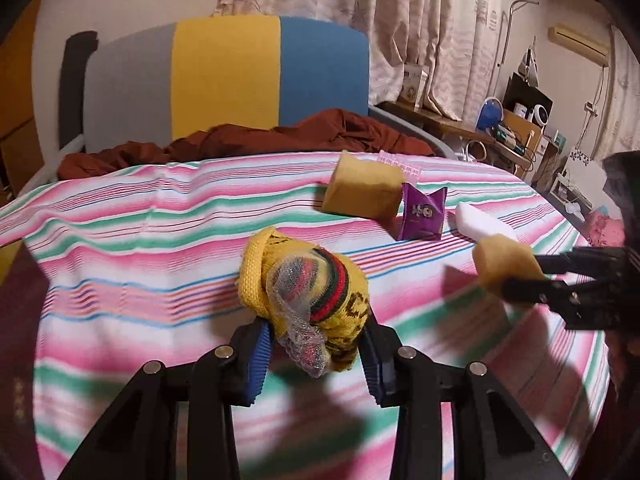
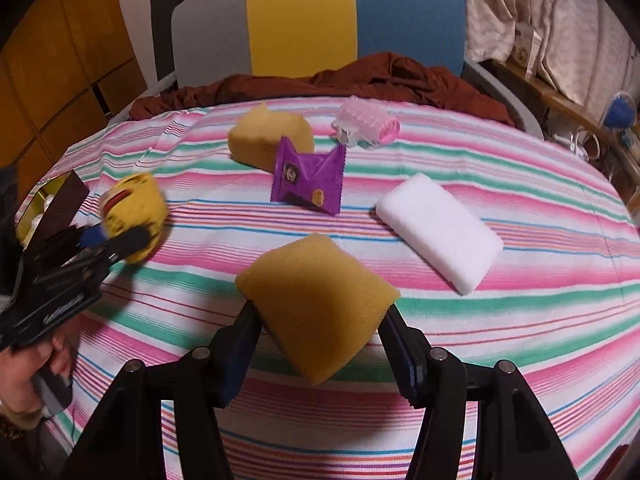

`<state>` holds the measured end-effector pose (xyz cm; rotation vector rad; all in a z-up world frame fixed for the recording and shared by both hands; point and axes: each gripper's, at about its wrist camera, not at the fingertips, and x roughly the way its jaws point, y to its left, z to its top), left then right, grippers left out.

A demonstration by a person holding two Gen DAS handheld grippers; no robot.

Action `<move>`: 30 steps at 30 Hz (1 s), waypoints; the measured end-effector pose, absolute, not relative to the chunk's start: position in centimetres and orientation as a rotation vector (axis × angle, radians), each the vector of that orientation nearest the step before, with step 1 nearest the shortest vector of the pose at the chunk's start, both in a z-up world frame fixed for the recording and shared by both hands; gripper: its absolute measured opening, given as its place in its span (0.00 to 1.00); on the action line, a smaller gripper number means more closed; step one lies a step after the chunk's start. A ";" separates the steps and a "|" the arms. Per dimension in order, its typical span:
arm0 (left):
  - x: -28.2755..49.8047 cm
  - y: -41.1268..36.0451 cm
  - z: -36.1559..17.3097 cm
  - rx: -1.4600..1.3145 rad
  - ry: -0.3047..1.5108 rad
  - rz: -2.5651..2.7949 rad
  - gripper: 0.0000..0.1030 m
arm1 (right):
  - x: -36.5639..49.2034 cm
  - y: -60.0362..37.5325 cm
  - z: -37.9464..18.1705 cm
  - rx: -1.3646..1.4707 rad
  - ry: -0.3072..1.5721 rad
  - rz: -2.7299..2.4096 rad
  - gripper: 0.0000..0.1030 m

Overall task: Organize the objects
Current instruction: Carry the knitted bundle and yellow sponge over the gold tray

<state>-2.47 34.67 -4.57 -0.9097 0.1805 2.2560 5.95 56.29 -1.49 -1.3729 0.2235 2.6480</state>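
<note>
My left gripper (image 1: 316, 332) is shut on a yellow knitted sock bundle (image 1: 308, 292) wrapped in clear mesh, held above the striped cloth; it also shows in the right wrist view (image 2: 134, 216). My right gripper (image 2: 320, 320) is shut on a yellow sponge (image 2: 316, 304), seen from the left wrist view too (image 1: 504, 266). On the cloth lie a second yellow sponge (image 2: 268, 140), a purple snack packet (image 2: 308, 178), a white foam block (image 2: 438, 232) and a pink hair roller (image 2: 366, 126).
The striped cloth (image 2: 520, 320) covers a round table. A brown garment (image 2: 360, 78) lies at its far edge before a grey, yellow and blue chair back (image 2: 304, 16). A cluttered shelf (image 1: 516, 128) stands at right. A box (image 2: 56, 204) sits at left.
</note>
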 end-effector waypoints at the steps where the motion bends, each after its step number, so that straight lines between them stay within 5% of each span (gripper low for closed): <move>1: -2.2 33.9 -4.4 -0.909 0.160 2.261 0.38 | 5.9 56.1 -1.4 -1.363 0.211 2.654 0.59; 22: -0.8 15.8 2.5 -0.807 -0.171 2.429 0.38 | 6.1 52.5 -1.0 -1.222 -0.092 2.798 0.59; 30: -5.3 6.9 2.3 -0.911 -0.342 2.557 0.38 | 4.0 48.7 1.6 -1.239 0.013 2.872 0.59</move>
